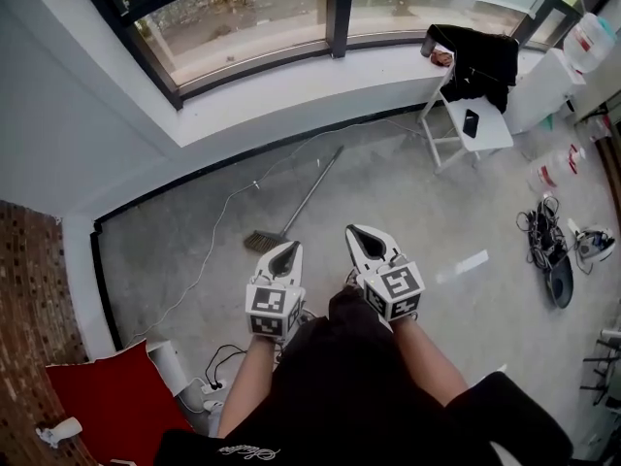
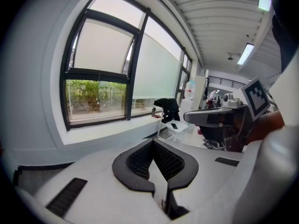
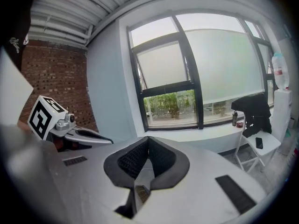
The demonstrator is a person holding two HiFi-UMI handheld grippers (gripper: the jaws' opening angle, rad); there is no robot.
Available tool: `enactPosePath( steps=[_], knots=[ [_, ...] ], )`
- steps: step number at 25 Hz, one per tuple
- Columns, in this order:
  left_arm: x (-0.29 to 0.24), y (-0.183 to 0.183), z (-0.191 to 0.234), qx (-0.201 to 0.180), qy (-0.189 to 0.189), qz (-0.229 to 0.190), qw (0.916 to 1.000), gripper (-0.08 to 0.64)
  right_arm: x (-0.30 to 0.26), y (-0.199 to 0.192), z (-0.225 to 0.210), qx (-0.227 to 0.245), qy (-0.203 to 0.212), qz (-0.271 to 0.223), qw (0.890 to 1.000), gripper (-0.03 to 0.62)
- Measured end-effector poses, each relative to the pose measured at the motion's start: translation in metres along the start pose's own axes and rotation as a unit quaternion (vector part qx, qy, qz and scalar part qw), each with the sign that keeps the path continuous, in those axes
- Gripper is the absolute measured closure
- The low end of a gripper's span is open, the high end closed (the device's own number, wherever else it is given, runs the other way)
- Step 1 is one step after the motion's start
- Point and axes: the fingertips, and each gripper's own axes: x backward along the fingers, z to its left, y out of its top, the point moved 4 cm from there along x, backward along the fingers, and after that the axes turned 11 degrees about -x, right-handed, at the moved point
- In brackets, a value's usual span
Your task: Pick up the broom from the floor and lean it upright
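Broom (image 1: pixel 303 200): lies flat on the floor, held by nothing. It has a thin, straight grey handle and a flat brush head of short dark bristles.
Floor (image 1: pixel 388 192): grey and speckled, it looks like concrete; the broom rests on it.
Left gripper (image 1: pixel 288 256): smooth white shell with black ribbed pads and a pointed shape. Its jaws are pressed together at the tips and have hold of nothing. It is near the broom's brush head, apart from it.
Right gripper (image 1: pixel 367 244): same shell and pads, jaws also closed tip to tip and empty. It is beside the brush head, on the side away from the cable.
Cable (image 1: pixel 218 231): thin, white and curved, it lies on the floor on the broom's other side.
Chair (image 1: pixel 466 129): white, folding type, well apart from the broom – beyond the end of its handle; a black cloth (image 1: pixel 480 61) hangs on it.
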Motion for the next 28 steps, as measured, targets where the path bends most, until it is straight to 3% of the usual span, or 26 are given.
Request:
enactPosePath(
  steps=[11, 16, 24, 28],
  knots=[
    [-0.074, 0.020, -0.007, -0.009, -0.004, 0.051, 0.9986, 0.554, -0.016, 0.015, -0.098, 0.009, -0.010, 0.012, 1.000, 0.584],
    [-0.122, 0.016, -0.010, -0.017, -0.001, 0.070, 0.9974, 0.554, -0.032, 0.008, -0.145, 0.020, -0.004, 0.023, 1.000, 0.584],
    [-0.191, 0.004, -0.008, 0.001, -0.005, 0.092, 0.9957, 0.554, -0.055, -0.020, -0.203, -0.009, -0.016, 0.048, 0.999, 0.584],
    [-0.232, -0.007, 0.011, -0.032, -0.009, 0.113, 0.9930, 0.554, -0.080, -0.031, -0.234, 0.115, -0.023, 0.089, 0.989, 0.584]
  ],
)
